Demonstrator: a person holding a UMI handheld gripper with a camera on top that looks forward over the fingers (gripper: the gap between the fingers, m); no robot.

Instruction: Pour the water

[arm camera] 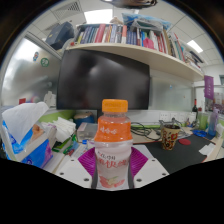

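A clear plastic bottle point(112, 150) with an orange cap point(114, 105) and a pink-and-white label stands upright between my fingers. It looks held just above the desk. My gripper point(112, 162) is shut on the bottle: the purple pads point(88, 160) press against its body on both sides. The bottle's base is hidden below. A small brown patterned cup point(170, 135) sits on the desk beyond the fingers, to the right.
A dark monitor point(100, 80) stands behind the bottle under a shelf of books point(130, 38). A tissue box point(28, 135) and clutter sit to the left. A black mat point(180, 158) lies to the right near the cup.
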